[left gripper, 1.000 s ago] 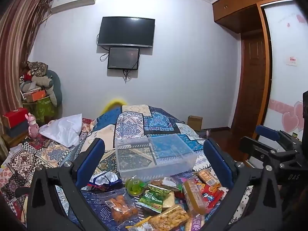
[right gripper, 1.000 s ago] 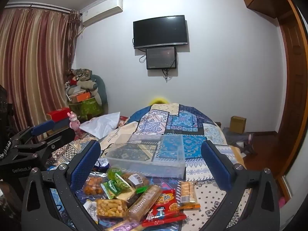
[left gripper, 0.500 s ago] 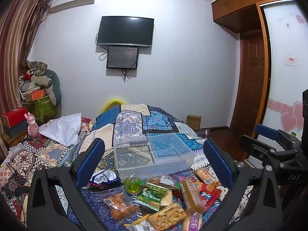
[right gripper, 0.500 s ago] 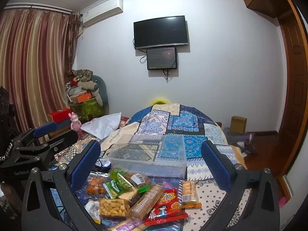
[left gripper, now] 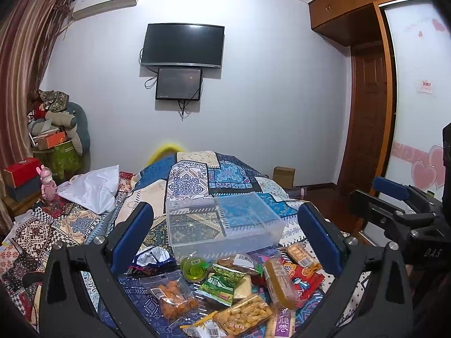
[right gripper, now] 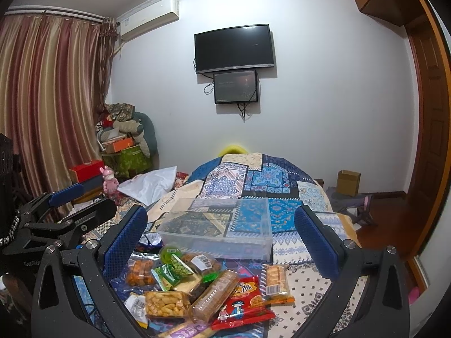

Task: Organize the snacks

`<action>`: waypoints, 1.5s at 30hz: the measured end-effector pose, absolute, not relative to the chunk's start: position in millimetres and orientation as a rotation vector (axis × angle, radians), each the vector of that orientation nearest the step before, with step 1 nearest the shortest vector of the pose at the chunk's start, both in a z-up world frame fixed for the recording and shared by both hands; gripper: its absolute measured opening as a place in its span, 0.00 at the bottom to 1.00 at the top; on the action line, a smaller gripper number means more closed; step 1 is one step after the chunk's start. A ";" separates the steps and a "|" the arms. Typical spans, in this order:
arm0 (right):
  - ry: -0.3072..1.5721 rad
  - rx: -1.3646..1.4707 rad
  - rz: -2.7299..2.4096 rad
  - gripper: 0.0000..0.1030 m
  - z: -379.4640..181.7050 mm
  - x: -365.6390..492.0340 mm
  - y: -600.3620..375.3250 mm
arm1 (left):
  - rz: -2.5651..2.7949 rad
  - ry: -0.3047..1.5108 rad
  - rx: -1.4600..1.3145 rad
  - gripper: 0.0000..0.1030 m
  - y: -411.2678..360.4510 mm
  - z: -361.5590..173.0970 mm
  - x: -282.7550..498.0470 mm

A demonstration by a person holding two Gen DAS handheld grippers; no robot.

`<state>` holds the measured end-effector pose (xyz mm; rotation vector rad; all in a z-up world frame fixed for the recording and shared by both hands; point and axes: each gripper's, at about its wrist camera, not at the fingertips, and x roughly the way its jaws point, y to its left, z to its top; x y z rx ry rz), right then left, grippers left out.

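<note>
A clear plastic bin [left gripper: 222, 225] sits empty on the patterned bedspread, also in the right wrist view [right gripper: 217, 229]. In front of it lies a pile of snack packets [left gripper: 234, 290], among them a green jelly cup [left gripper: 194, 266], an orange cracker bag [left gripper: 172, 298], a peanut pack [right gripper: 166, 304], a red packet [right gripper: 242, 301] and a small wafer pack [right gripper: 276, 280]. My left gripper [left gripper: 225, 242] is open and empty above the pile. My right gripper [right gripper: 220, 239] is open and empty too. Each gripper shows at the edge of the other's view.
The bed [left gripper: 197, 177] carries a white bag [left gripper: 93, 186] at the left. Boxes and a pink toy [right gripper: 110, 181] stand by the curtain. A cardboard box [right gripper: 348, 181] sits on the floor near the wooden door [left gripper: 366, 129]. Two screens [left gripper: 181, 45] hang on the wall.
Both views have shifted slightly; the snack pile sits a little lower and nearer in frame. Nothing on the bed has moved and both grippers stay open.
</note>
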<state>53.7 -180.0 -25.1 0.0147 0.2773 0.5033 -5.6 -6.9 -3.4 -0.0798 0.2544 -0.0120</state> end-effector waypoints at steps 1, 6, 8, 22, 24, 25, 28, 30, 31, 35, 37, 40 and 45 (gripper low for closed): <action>0.277 0.014 0.504 1.00 -25.2 53.6 -179.9 | -0.012 0.254 -0.080 1.00 -6.9 -3.7 -5.7; 0.277 0.014 0.502 1.00 -25.3 54.0 -180.2 | -0.012 0.254 -0.085 1.00 -6.0 -4.4 -7.1; 0.276 0.016 0.503 1.00 -25.4 53.6 -180.0 | -0.011 0.254 -0.088 1.00 -5.0 -4.2 -7.4; 0.281 0.022 0.505 1.00 -25.3 53.2 -179.8 | -0.010 0.257 -0.093 1.00 -1.6 -4.7 -6.3; 0.283 0.024 0.505 1.00 -25.9 53.3 -178.8 | -0.008 0.257 -0.093 1.00 -1.4 -4.9 -6.5; 0.283 0.023 0.504 1.00 -25.7 53.4 -178.7 | -0.008 0.257 -0.093 1.00 -1.6 -4.5 -6.1; 0.282 0.022 0.504 1.00 -25.9 53.4 -179.1 | -0.007 0.256 -0.094 1.00 -0.6 -4.7 -6.7; 0.283 0.022 0.505 1.00 -26.0 53.3 -178.7 | -0.006 0.255 -0.093 1.00 -0.2 -4.7 -6.8; 0.282 0.020 0.505 1.00 -26.1 53.1 -178.7 | -0.006 0.255 -0.092 1.00 -0.5 -4.4 -6.9; 0.284 0.025 0.506 1.00 -26.9 53.2 -179.6 | -0.006 0.256 -0.092 1.00 -0.4 -4.4 -7.0; 0.284 0.025 0.507 1.00 -27.2 52.9 -178.8 | -0.006 0.256 -0.091 1.00 -0.2 -4.6 -7.2; 0.285 0.026 0.508 1.00 -27.4 52.7 -179.1 | -0.003 0.254 -0.088 1.00 -0.5 -4.5 -6.9; 0.290 0.022 0.509 1.00 -28.9 54.4 -178.0 | 0.000 0.250 -0.079 1.00 -0.9 -5.6 -7.2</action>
